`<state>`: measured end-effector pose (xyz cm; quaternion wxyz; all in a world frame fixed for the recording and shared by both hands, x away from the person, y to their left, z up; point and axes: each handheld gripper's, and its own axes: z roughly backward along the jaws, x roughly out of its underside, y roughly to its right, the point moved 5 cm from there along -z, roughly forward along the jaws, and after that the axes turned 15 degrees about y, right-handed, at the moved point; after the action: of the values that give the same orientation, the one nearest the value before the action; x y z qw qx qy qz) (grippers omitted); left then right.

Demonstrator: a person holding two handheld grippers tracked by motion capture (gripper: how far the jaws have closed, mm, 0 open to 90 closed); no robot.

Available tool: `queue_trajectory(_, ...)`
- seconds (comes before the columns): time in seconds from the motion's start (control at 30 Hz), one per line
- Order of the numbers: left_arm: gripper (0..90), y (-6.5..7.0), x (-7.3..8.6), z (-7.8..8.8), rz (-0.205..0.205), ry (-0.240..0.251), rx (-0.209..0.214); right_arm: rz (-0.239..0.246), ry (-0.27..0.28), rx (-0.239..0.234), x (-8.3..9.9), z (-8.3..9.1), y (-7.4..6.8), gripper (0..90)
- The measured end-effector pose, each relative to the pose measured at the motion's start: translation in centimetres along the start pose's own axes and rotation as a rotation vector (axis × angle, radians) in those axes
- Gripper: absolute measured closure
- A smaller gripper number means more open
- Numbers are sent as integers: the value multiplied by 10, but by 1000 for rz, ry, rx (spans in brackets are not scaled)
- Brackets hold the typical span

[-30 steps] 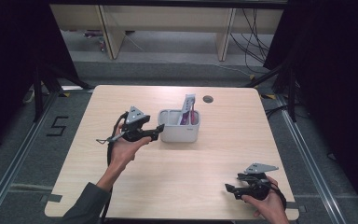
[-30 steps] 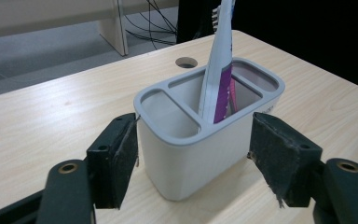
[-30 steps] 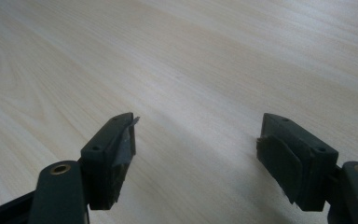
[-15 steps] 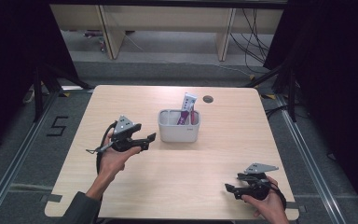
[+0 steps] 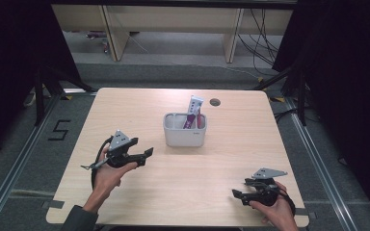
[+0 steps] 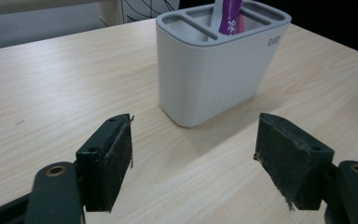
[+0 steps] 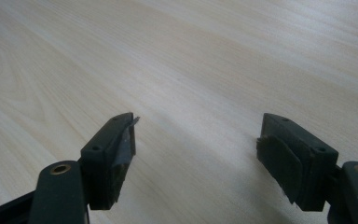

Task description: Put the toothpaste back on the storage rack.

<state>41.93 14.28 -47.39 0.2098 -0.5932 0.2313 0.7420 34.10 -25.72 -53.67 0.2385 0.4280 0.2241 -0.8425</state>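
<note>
a light wooden table (image 5: 183,187) is seen from the high view, set on a grey floor (image 5: 38,159) between dark curtains. a white compartmented holder (image 5: 185,130) is placed upright near the middle of the table, slightly toward the far edge. a purple-and-white tube (image 5: 192,111) is stood in its right-hand compartment and is seen leaning above the rim; a thin red item beside it cannot be identified. a small round hole (image 5: 215,102) is noted in the table top beyond the holder.

the left claw (image 5: 147,153) is held above the table, left of the holder and apart from it; its jaws are spread wide and nothing is held between them. in the left gripper view the holder (image 6: 219,56) is seen straight ahead of the left claw (image 6: 193,156), with bare table between.

the right claw (image 5: 237,194) is held low at the near right corner, well apart from the holder. in the right gripper view the right claw (image 7: 196,154) is shown released, jaws wide over bare wood.

a "5" marking (image 5: 58,130) is noted on the floor at the left.
</note>
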Motion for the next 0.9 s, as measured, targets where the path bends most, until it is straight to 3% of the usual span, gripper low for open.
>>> queue_trajectory(0.3,261,-3,11,9,-5,-18,-10,-3,-2,1,0,0,0,282)
queue_trajectory(0.57,242,-2,23,16,-13,-19,5,20,5,-1,0,-1,3,281)
queue_trajectory(0.73,232,1,31,21,-21,-32,16,-5,1,-16,1,-1,0,281)
queue_trajectory(0.87,223,4,40,27,-27,-42,34,34,11,-19,0,-2,2,281)
queue_trajectory(0.9,222,4,41,29,-33,-50,36,21,0,-19,0,0,1,281)
